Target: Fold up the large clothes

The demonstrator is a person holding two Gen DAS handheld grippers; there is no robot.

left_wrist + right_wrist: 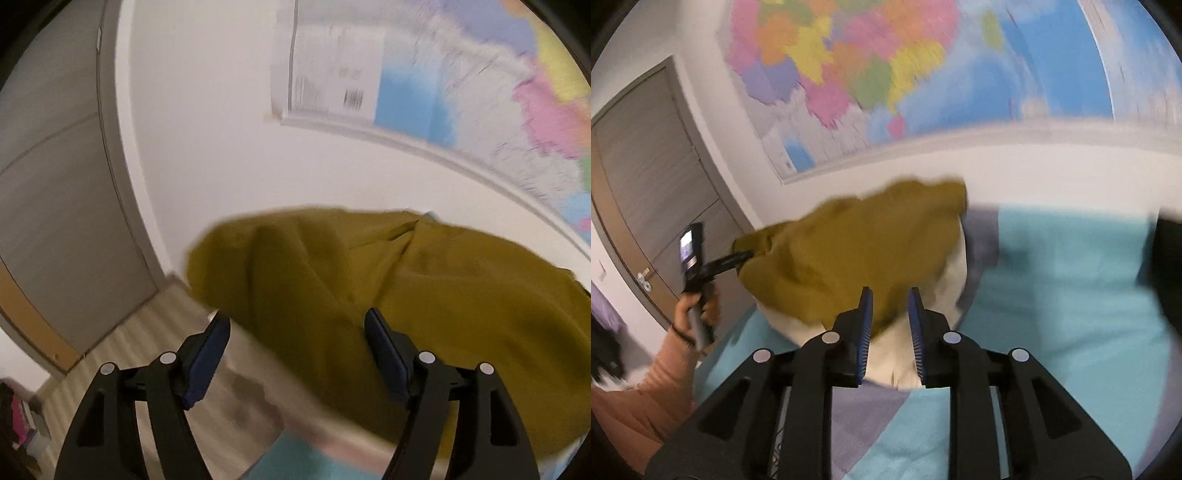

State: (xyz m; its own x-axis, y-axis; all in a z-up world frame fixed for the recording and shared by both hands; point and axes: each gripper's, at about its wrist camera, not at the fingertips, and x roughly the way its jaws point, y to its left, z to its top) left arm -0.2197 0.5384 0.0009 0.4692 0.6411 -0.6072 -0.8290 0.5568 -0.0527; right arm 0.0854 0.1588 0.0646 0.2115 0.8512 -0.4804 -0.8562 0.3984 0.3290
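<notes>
1. Right wrist view: mustard garment (849, 254) lies bunched on a white pillow (905, 354) atop the teal bedding (1071, 295).
2. Left gripper (297, 332) gapes wide, empty; right gripper (890, 321) is narrowly parted — gripping nothing.
3. Risk: the heap could slide off the pillow, being loose and unheld.

The left black two-finger tongs (297, 325) point downward with their blue-padded jaws spread wide and nothing pressed between the pads. The right black two-finger tongs (890, 299) stand with jaws narrowly parted, a slim gap showing between the blue ribbed pads (866, 325), neither pad gripping anything. Far to the left of the right tongs, the person's left hand (696, 314) grips a grey handle, the wrist emerging from a ribbed peach knit sleeve (653, 384).
</notes>
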